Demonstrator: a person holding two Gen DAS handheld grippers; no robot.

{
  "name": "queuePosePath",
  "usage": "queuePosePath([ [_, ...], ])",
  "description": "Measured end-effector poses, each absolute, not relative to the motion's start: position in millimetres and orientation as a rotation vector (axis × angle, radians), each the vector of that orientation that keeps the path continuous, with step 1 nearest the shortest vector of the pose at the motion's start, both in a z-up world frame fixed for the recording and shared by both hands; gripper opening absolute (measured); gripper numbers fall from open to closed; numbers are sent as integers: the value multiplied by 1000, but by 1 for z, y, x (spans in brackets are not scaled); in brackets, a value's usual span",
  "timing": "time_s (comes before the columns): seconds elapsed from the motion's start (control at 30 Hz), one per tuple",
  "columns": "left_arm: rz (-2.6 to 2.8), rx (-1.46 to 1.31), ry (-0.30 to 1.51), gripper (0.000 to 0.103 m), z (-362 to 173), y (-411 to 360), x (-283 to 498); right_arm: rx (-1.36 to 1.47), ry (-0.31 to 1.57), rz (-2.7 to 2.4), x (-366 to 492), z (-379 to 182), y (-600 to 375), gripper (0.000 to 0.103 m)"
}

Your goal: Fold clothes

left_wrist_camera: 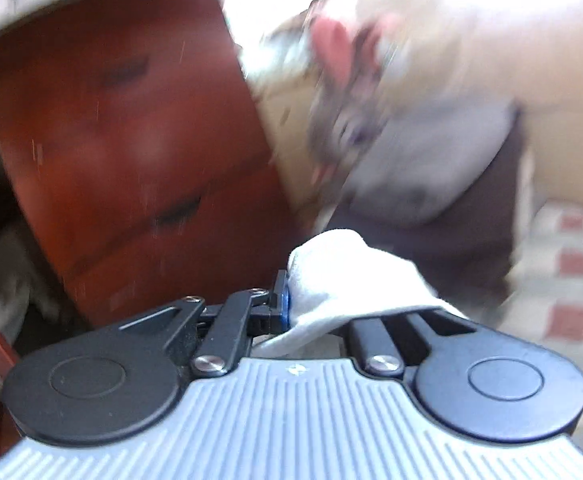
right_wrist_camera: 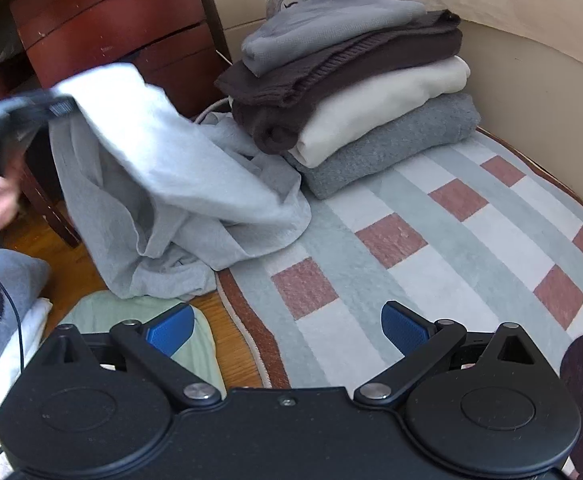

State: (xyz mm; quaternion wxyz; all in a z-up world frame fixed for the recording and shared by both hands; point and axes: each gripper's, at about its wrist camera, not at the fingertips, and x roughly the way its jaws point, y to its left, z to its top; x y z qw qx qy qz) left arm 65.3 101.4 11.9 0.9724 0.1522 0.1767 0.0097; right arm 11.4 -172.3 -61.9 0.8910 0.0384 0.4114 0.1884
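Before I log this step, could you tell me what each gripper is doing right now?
Left gripper: shut on the light grey garment.
Right gripper: open, holding nothing, over the rug.

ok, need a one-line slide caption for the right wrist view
Left gripper lifts a light grey garment beside the folded stack; right gripper open above the checked bedcover.

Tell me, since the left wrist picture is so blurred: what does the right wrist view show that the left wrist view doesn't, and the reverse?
Right wrist only: the open right tongs, the checked bed cover, the light grey garment hanging whole from the left tongs, and a green cloth on the floor.
Left wrist only: a close look at the left tongs shut on the garment's edge.
Both: the red-brown wooden drawers and the folded stack.
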Motion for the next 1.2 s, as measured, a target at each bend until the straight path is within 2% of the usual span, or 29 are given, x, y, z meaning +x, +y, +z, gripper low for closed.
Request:
queuePosePath([
  [0.13, -98, 303, 213, 8, 62, 72, 25, 113, 796, 439, 3, -53, -175, 102],
  [0.3, -293, 253, 133, 8, 109, 44, -11, 135, 671, 533, -15, -33, -178, 102],
  [0.53, -489, 273, 29, 8, 138, -23, -24, 88, 519, 652, -44, -8, -182, 102],
  [0.6, -556, 232, 40, 8, 146, -41, -28, 87, 467, 633, -49, -1, -190, 91],
  [0.63, -579, 220, 37, 8, 147, -48, -30, 100, 443, 607, -51, 5, -200, 73],
  [0.67, -599, 212, 23, 8, 150, -56, -32, 114, 419, 581, -53, 12, -210, 49],
  [0.7, -616, 206, 0, 8, 154, -63, -31, 127, 395, 555, -54, 18, -220, 39],
  [0.73, -632, 200, -24, 8, 159, -71, -30, 161, 372, 521, -56, 25, -235, 24],
  [0.77, -653, 189, -47, 8, 164, -79, -31, 192, 339, 470, -58, 34, -254, 19],
  [0.97, -768, 89, -72, 9, 189, -154, -15, 157, 210, 148, -62, 87, -352, 17],
  [1.0, -759, 91, -37, 12, 183, -174, 0, 133, 208, 87, -60, 93, -368, 17],
  [1.07, -750, 95, 52, 35, 169, -213, 30, 139, 247, -30, -49, 92, -404, 17],
  [1.1, -765, 101, 140, 67, 153, -231, 46, 135, 312, -129, -39, 81, -425, 20],
  [1.13, -781, 106, 236, 78, 134, -248, 62, 129, 380, -230, -29, 70, -446, 39],
  [1.17, -799, 110, 348, 78, 109, -263, 77, 154, 458, -326, -24, 51, -465, 54],
  [1.2, -813, 115, 450, 78, 83, -276, 90, 180, 537, -421, -19, 30, -483, 57],
])
